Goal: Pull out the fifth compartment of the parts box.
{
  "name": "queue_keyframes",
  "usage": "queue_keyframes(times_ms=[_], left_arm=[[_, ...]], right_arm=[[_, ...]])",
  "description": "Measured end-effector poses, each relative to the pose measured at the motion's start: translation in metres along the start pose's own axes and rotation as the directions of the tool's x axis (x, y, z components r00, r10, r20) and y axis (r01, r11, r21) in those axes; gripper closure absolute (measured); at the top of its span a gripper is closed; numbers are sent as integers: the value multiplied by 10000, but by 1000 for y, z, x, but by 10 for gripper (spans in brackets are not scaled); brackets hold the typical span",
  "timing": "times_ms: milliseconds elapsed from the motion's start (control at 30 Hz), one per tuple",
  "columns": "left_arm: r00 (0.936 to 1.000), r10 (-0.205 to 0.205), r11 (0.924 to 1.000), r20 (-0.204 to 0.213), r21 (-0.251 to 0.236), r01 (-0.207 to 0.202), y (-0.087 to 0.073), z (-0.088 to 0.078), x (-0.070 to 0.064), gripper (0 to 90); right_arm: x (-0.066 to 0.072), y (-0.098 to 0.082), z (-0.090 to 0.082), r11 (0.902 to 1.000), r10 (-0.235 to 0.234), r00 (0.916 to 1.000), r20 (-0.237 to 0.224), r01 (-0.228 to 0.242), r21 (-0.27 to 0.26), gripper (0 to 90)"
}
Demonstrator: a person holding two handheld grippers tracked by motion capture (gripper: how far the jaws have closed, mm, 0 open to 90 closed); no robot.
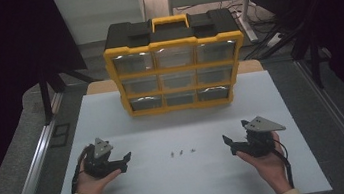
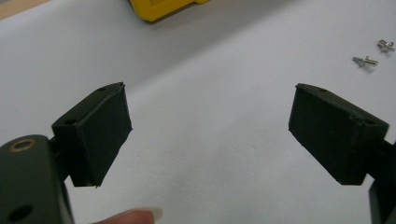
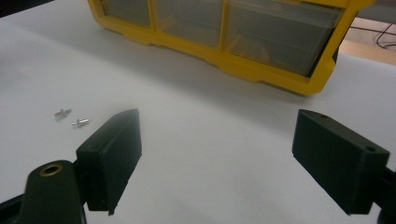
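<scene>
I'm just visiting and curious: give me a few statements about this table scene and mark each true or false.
1. Both grippers are open and hold nothing. True: the left gripper and the right gripper have their jaws spread wide apart.
2. The small screws lie on the table between the two grippers. True.
3. The yellow organizer lies flat with its lid open. False: it stands upright, its drawers facing the person.
4. The left gripper is clamped on a screw. False: the screws lie apart from it.
5. The organizer has a yellow handle on top. True.
</scene>
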State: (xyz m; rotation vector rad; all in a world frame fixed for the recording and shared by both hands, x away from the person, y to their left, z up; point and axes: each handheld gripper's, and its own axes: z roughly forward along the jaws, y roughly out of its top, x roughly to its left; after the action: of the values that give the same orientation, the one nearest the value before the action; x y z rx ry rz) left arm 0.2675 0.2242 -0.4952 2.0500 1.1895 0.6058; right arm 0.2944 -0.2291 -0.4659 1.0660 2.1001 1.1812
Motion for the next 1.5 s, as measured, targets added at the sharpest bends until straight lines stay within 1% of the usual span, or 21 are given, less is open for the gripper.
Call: queue_keyframes(times_ms=[33,67,233,333,433,633,767,833,867,1167,1233,1367,1500], left_arm=[[9999,-71,10000,76,-65,71,0,-1,0,138],[9999,-104,9999,63,-105,105,0,-2,0,138],[10000,-71,9999,-57,-99,70,0,-3,-1,138],[10000,-19,10000,-91,-79,18,0,-2,-2,136],[9999,-42,10000,-120,-78,41,-1,-2,-2,135],[9999,-43,9999,-142,-97,42,0,-1,-2,133],[9999,-13,10000,-165,-86,11,0,1,-3,133],[9999,9,10000,-166,-62,-10,0,2,-3,133],[9999,39,10000,-158,-44,-40,0,3,-3,132],[9998,23,10000,-183,-41,-23,0,5,-3,132],[9998,43,10000,-186,-13,-43,0,5,-3,132],[9998,44,10000,-197,-5,-44,-1,5,-2,132],[9996,143,9999,-249,63,-142,-1,4,-2,132]], right_arm=[[1,0,0,10000,-41,10000,10,41,-6,159],[3,1,1,10000,-88,10000,18,88,-27,160],[10,2,10,9999,-154,9999,-35,154,70,161],[15,3,14,9997,-224,9997,-66,224,39,162],[19,4,18,9999,-120,9997,-204,120,17,162],[30,6,25,9997,-256,9994,-240,256,-12,162],[39,8,31,9981,-607,9974,-380,608,22,163],[40,8,32,9982,-599,9973,-422,600,14,163],[43,9,33,9984,-571,9973,-459,573,31,162],[58,11,39,9958,-898,9932,-742,909,117,162],[60,11,40,9958,-896,9929,-787,907,110,162],[62,11,41,9955,-933,9928,-747,941,73,165],[68,12,43,9936,-1113,9910,-741,1125,123,164]])
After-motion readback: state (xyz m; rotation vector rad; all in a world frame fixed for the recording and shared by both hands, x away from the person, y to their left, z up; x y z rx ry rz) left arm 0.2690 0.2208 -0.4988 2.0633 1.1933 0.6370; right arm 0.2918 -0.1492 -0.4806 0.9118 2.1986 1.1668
